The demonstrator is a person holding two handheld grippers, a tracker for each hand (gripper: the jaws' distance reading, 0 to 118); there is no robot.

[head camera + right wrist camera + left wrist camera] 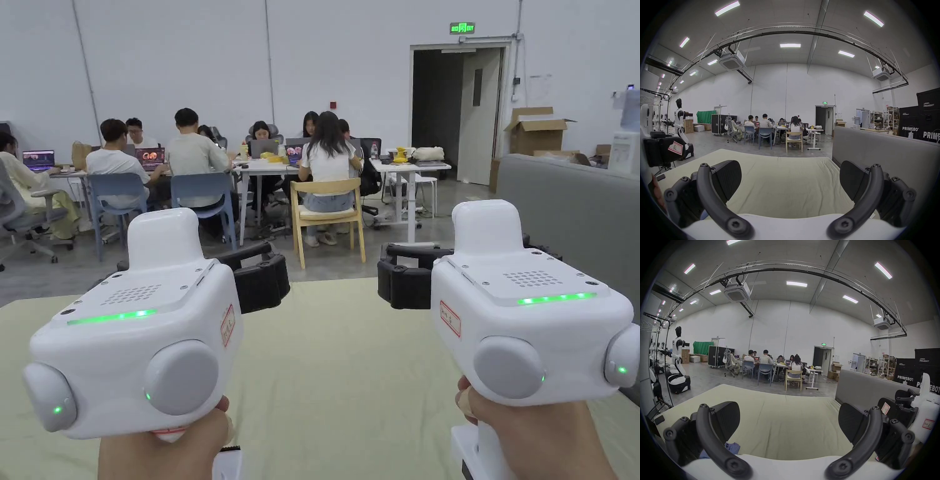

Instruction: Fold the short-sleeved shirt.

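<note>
A small bunch of light blue cloth point(732, 447), probably the shirt, peeks out low beside the left jaw in the left gripper view; most of it is hidden. A sliver of blue cloth point(705, 216) also shows low in the right gripper view. Both grippers are held side by side above a pale yellow-green table point(337, 375). My left gripper point(259, 278) point(789, 423) is open, its jaws wide apart with nothing between them. My right gripper point(406, 275) point(791, 180) is open and holds nothing either. A hand holds each handle at the bottom of the head view.
A grey partition point(562, 206) runs along the table's right side. Beyond the far edge, several people sit at desks, with a wooden chair point(328, 212) nearest. A small dark object point(659, 419) lies at the table's left corner. A humanoid robot point(678, 356) stands far left.
</note>
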